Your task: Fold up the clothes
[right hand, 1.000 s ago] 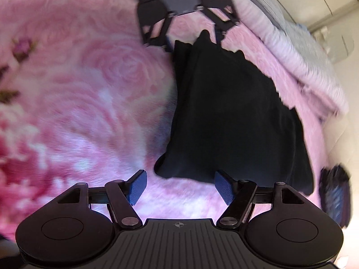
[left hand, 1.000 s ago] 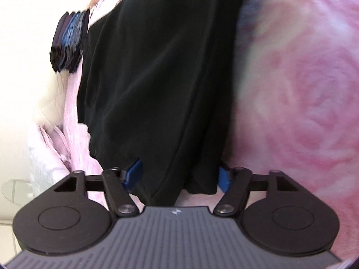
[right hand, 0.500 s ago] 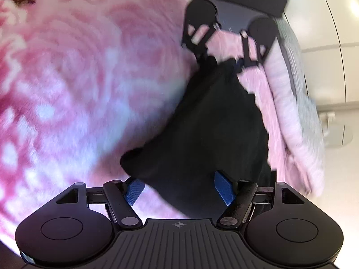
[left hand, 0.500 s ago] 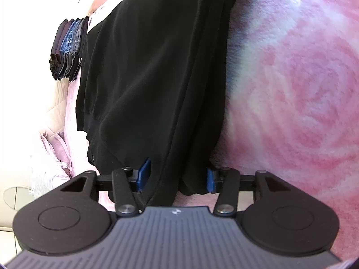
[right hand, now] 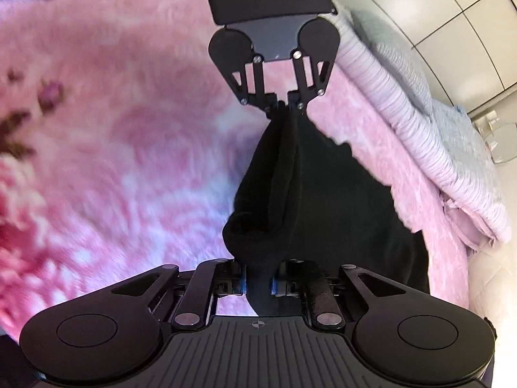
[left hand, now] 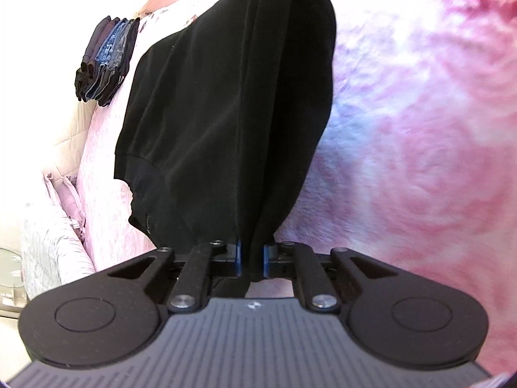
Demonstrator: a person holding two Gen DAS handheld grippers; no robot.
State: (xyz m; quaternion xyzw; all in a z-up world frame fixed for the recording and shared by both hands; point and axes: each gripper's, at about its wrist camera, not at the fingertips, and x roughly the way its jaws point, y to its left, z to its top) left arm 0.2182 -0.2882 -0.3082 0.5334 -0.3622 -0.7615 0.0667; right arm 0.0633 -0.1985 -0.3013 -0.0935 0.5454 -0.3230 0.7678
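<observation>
A black garment (left hand: 226,113) lies on a pink rose-patterned blanket (left hand: 420,129), stretched in a bunched band between my two grippers. In the left wrist view my left gripper (left hand: 251,255) has its jaws closing, and the blue pads pinch a gathered end of the cloth. In the right wrist view my right gripper (right hand: 260,283) is closing too, its pads squeezing the other end of the black garment (right hand: 323,200). Straight across from it the left gripper (right hand: 286,103) hangs nipped on the far end. The held edge is raised off the blanket (right hand: 129,129); the rest trails sideways.
A stack of folded dark and denim clothes (left hand: 106,61) stands at the blanket's far left edge by the wall. A folded pale quilt (right hand: 420,129) runs along the bed's side. A small round glass table (right hand: 504,142) stands beyond it.
Both grippers stood open around the garment's ends and have now closed on them. Both have risen, and the cloth has gathered into a raised band between them.
</observation>
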